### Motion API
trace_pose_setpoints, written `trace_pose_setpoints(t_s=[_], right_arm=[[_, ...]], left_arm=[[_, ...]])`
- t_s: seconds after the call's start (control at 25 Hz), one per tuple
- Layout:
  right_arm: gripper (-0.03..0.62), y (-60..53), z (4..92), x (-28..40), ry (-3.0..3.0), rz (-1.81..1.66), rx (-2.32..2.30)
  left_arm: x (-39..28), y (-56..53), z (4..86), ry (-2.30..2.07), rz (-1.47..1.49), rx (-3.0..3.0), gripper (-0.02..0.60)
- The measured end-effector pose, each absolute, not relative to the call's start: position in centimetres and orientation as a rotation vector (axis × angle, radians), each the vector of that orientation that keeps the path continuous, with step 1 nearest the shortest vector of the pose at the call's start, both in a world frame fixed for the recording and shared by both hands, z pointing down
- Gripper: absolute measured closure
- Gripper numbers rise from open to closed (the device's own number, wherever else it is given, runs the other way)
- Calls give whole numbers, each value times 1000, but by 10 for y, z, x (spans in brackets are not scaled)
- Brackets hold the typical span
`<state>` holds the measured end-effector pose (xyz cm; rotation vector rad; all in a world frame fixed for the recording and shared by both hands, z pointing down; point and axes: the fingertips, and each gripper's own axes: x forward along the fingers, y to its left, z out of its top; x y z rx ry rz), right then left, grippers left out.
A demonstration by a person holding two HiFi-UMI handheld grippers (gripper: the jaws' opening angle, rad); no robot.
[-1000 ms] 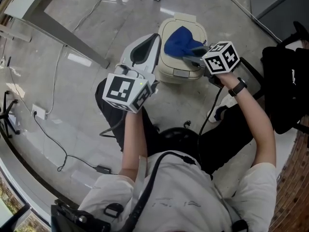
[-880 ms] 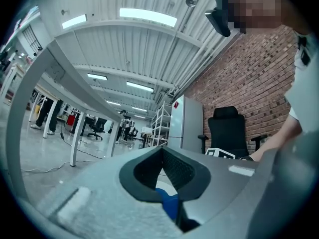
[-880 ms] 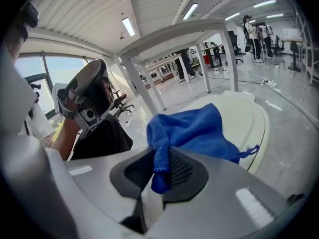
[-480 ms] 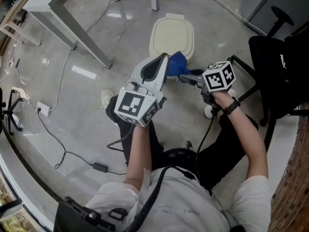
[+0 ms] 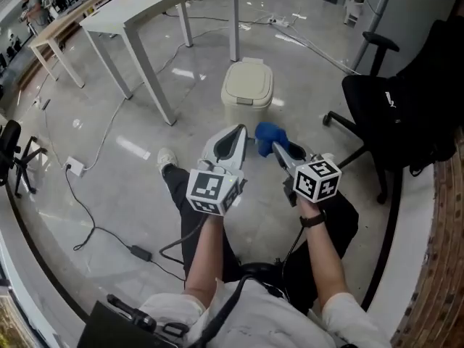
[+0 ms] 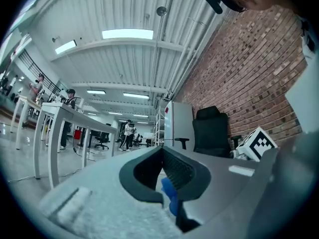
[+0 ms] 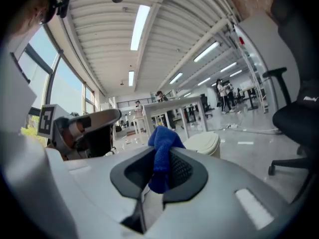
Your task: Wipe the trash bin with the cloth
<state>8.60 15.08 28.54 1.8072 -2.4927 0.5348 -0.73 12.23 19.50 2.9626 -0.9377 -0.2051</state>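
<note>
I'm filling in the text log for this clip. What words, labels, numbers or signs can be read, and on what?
No text here can be read.
White mark on the black chair: too small to read.
Cubes on the left gripper and right gripper: square marker patterns, no letters.
Blue cloth: no print.

- We log a glossy grey floor (image 5: 101, 165), with a black cable (image 5: 94, 228) trailing across it on the left.
- White tables (image 5: 145, 9) stand far left and a black office chair (image 5: 395, 111) stands right.
- There is a brick wall (image 6: 249, 68) on the right, strip lights (image 6: 127, 34) overhead and tall windows (image 7: 67, 91) on the left.
</note>
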Motion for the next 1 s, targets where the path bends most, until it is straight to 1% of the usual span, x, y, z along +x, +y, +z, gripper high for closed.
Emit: trace_pose_setpoints(t_s=[0.16, 0.28, 0.56, 0.84, 1.0], right_arm=[[551, 206, 242, 64, -2491, 286, 1931], [551, 236, 227, 44, -2500, 198, 1968], [551, 258, 218, 50, -2462, 275, 2186], [551, 259, 225, 68, -2393, 289, 2228], [551, 258, 228, 74, -2390, 311, 2242]], left_arm=[[-24, 170, 186, -988, -246, 2977, 581], [-36, 199, 178, -1003, -259, 2995, 581], [-43, 211, 152, -991, -341, 3034, 581], [-31, 206, 177, -941, -313, 2980, 581], [-23, 202, 176, -896, -305, 2961, 581]])
